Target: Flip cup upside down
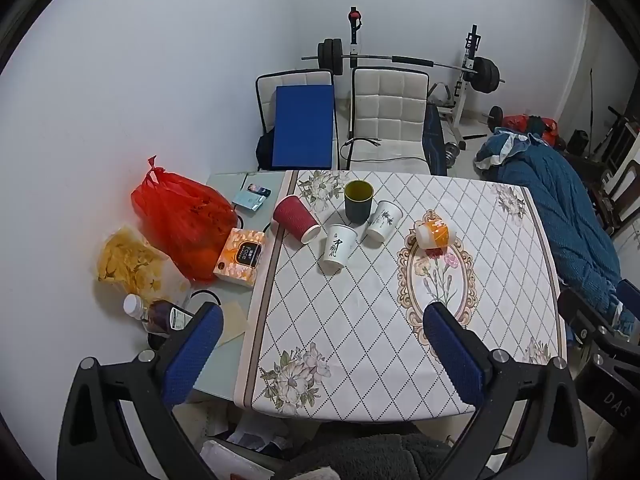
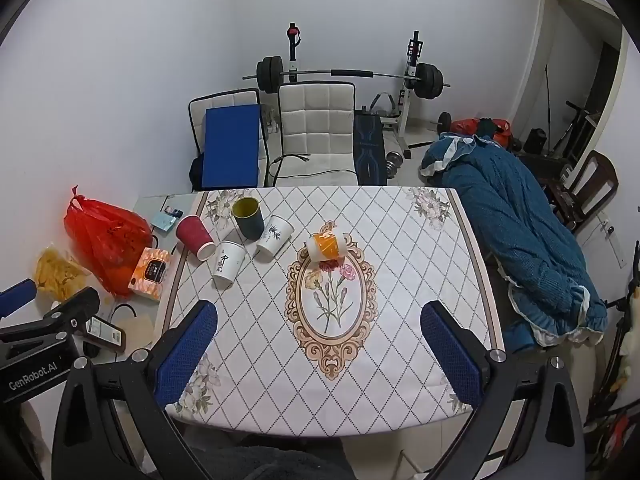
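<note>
Quilted tablecloth (image 2: 400, 240), white wall (image 2: 120, 60), barbell rack (image 2: 344, 74)

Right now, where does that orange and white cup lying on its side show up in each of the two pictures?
Left wrist view: orange and white cup lies right of centre, at the top of the oval flower frame.
Right wrist view: the cup lies near centre, again at that frame's top.
Shared landmark: the dark green cup.

A tabletop (image 2: 400, 360) with a quilted floral cloth (image 2: 408, 240) carries an orange-and-white cup (image 2: 326, 246) on its side, two white paper cups (image 2: 229, 260) (image 2: 274, 235), a dark cup (image 2: 249, 216) and a red cup (image 2: 195, 237). On its bare left strip sit a tissue box (image 2: 149, 273) and a red bag (image 2: 106, 236).
</note>
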### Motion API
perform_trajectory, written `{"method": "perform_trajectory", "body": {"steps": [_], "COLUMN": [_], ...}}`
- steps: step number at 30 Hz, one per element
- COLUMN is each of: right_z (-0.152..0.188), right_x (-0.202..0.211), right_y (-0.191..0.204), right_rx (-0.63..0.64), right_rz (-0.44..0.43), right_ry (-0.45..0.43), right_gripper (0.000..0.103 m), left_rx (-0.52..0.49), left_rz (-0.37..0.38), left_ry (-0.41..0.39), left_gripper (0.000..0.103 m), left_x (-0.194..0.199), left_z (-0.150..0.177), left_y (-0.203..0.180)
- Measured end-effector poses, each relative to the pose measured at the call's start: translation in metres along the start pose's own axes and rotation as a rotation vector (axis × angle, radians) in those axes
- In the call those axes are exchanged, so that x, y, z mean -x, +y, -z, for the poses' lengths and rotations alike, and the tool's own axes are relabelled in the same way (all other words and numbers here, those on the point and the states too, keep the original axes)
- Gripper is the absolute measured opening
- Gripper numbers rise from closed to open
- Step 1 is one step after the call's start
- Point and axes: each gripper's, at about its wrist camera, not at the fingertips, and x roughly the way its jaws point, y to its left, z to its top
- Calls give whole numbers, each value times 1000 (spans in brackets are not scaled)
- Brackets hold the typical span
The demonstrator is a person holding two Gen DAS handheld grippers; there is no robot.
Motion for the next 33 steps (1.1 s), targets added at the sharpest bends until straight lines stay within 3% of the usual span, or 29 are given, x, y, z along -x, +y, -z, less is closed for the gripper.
{"method": "perform_trajectory", "body": {"steps": [33], "right_z": [1], "right_x": [14], "right_y": [-4], "right_rx": [-5], "right_rz": [-2], "right_ry": [-10], "right_gripper": [103], "left_rx": [5], "left_rz": [2], "left_ry": [-19], "left_gripper": [103], "left_x": [16], "left_z": [-5], "left_y": [-9]}}
